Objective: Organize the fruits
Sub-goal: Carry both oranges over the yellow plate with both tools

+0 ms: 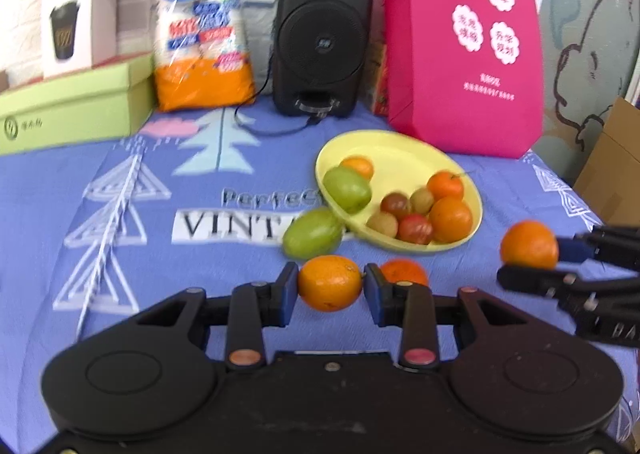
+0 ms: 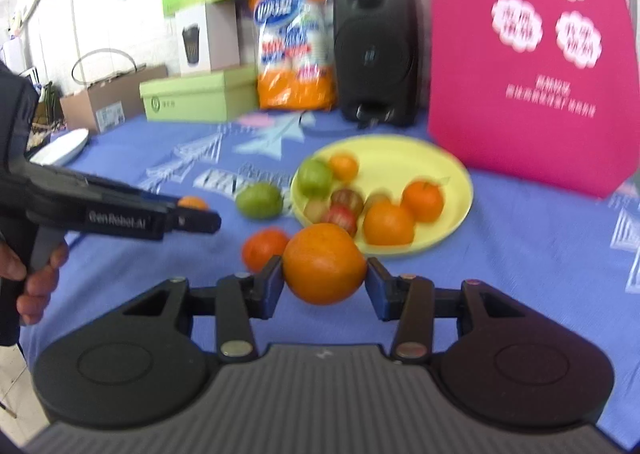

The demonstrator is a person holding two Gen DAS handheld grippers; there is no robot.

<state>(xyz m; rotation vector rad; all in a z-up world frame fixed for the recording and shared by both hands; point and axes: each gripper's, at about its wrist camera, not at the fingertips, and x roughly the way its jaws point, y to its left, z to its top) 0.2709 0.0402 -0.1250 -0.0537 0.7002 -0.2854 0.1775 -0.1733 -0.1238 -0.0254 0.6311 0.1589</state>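
Note:
My left gripper (image 1: pixel 330 286) is shut on an orange (image 1: pixel 330 282) and holds it above the blue cloth. My right gripper (image 2: pixel 325 274) is shut on another orange (image 2: pixel 324 264); it also shows at the right of the left wrist view (image 1: pixel 529 245). A yellow plate (image 1: pixel 400 157) holds several fruits: oranges, a green fruit (image 1: pixel 346 189) and small red tomatoes. A second green fruit (image 1: pixel 312 233) lies on the cloth against the plate's left rim. A reddish-orange fruit (image 2: pixel 264 248) lies on the cloth in front of the plate.
A black speaker (image 1: pixel 322 33) with a cable, a pink paper bag (image 1: pixel 460 41), an orange-and-white packet (image 1: pixel 202 25) and green boxes (image 1: pixel 72 109) stand along the back. A white dish (image 2: pixel 60 149) lies at the cloth's left edge. A cardboard box (image 1: pixel 612 173) stands at far right.

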